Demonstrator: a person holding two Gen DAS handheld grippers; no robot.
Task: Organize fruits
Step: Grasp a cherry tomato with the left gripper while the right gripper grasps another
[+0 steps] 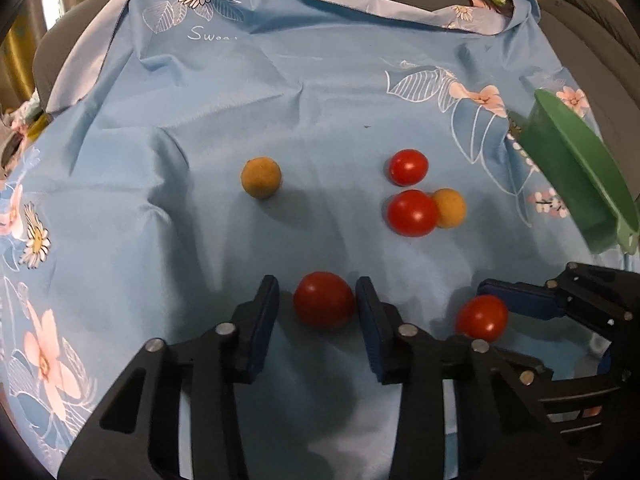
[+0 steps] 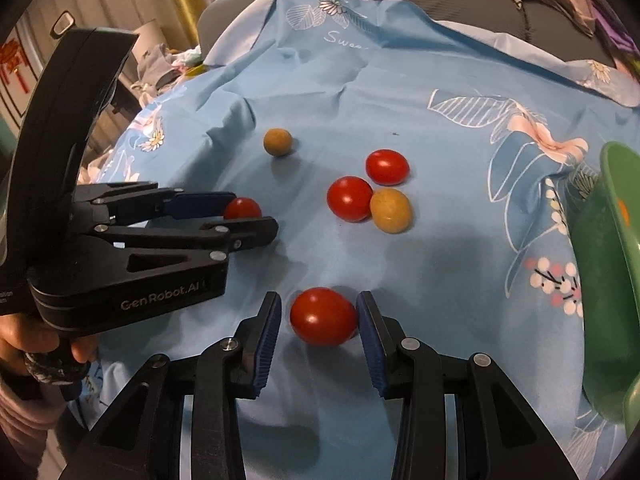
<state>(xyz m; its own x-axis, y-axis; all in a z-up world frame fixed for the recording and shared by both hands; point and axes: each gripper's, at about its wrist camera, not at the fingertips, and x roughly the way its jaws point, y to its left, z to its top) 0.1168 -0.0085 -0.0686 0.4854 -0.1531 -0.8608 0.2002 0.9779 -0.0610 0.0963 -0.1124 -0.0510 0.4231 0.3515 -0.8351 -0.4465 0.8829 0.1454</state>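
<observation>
The left claw (image 1: pixel 317 304) is open wide around a red tomato (image 1: pixel 324 299). The right claw (image 2: pixel 319 316) is open around another tomato (image 2: pixel 323 316), its right pad touching.

Dim indoor light, soft shadows on cloth (image 1: pixel 240 92) (glare specks on tomatoes), fisheye-warped dark corners.

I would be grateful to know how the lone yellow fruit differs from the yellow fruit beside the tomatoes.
The lone yellow fruit lies by itself on the blue cloth, touching nothing; the clustered yellow fruit touches a red tomato. The lone one looks round and the clustered one slightly oval. Both are dull yellow, matte, and outside either gripper.
</observation>
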